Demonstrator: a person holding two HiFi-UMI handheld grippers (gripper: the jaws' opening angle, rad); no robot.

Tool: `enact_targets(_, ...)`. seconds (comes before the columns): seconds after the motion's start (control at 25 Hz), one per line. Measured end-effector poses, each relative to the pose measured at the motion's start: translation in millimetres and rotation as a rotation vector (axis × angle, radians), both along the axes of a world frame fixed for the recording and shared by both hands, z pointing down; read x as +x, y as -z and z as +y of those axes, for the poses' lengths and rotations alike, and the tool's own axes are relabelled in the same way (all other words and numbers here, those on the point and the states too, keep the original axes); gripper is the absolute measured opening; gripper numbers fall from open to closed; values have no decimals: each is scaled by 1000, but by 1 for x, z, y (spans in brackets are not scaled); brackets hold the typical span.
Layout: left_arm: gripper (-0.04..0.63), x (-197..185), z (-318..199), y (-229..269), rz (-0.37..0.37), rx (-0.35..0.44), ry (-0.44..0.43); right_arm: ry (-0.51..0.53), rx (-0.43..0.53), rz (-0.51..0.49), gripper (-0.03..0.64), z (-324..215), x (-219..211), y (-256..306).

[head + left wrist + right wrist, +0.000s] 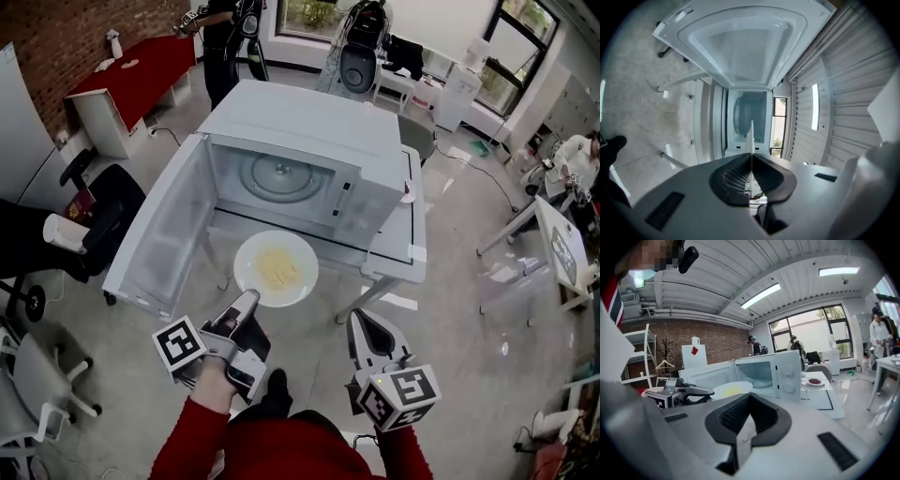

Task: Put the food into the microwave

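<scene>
Partway only, with the round white plate (pixel 276 268) of yellow food (pixel 277 270) pinched by its near rim between the fingers of the left gripper (pixel 247 300), held just before the open white microwave (pixel 309 122), not yet on its bare glass turntable (pixel 278 175), and the right gripper (pixel 364 323) pressed together, empty.

microwave (pixel 786 373) door open; plate (pixel 732 389) in left hand-held gripper (pixel 706 393); right hand-held gripper (pixel 743 430) jaws together

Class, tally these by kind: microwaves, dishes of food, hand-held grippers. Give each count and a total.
Microwaves: 1, the white box-shaped microwave.
Dishes of food: 2, the round white plate of yellow food and the small white dish of red food.
Grippers: 2, the left gripper and the right gripper.
Total: 5
</scene>
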State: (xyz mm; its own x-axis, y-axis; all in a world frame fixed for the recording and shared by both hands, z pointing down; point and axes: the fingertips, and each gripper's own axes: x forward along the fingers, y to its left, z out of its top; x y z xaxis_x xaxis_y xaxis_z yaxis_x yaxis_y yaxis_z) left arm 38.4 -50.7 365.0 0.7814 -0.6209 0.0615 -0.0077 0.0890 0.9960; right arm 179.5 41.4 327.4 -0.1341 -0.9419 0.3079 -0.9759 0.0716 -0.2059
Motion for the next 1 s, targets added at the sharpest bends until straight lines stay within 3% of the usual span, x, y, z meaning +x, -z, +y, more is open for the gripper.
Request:
enact_targets(0.44,20,-20,-52,-8,7,22,228,284,-74,78,14,-87,-28,-10)
enact_targets(0.72,21,-9,-71,-31,-105,31,350,494,-85,139,14,-141,-22,-24)
enact_targets(0.88,20,4,-85,-33,-66,50,418,566,-114,145,14,-159,-13,-37)
enact_targets(1.0,20,15,-102,-30,25,77,479,604,-134,157,14,-170,-4,-47)
